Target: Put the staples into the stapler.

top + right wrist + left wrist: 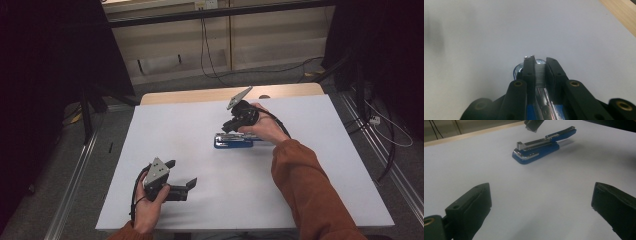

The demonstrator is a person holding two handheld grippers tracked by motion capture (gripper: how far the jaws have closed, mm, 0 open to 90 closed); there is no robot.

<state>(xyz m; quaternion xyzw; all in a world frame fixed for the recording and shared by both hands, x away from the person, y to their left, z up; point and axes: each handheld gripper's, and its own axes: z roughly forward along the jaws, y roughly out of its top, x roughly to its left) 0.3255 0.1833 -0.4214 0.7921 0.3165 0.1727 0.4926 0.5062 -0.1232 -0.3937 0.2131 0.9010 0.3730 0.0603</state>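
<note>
Up close, your right gripper view gives what the high view cannot: a strip of staples (539,75) sits between the two black jaws of your right tongs (540,65), which stand nearly closed and press on it from both sides, with the blue stapler (541,110) right beneath. From above, you see those tongs (235,127) pointing down onto the stapler (233,142), which lies around the middle of the white desk (170,125). Your left gripper view shows the stapler (541,148) from the side, its top arm lifted at an angle off the base. Your left tongs (541,205) gape wide with nothing between them; in the high view they (181,175) hover near the desk's front left, well apart from the stapler.
</note>
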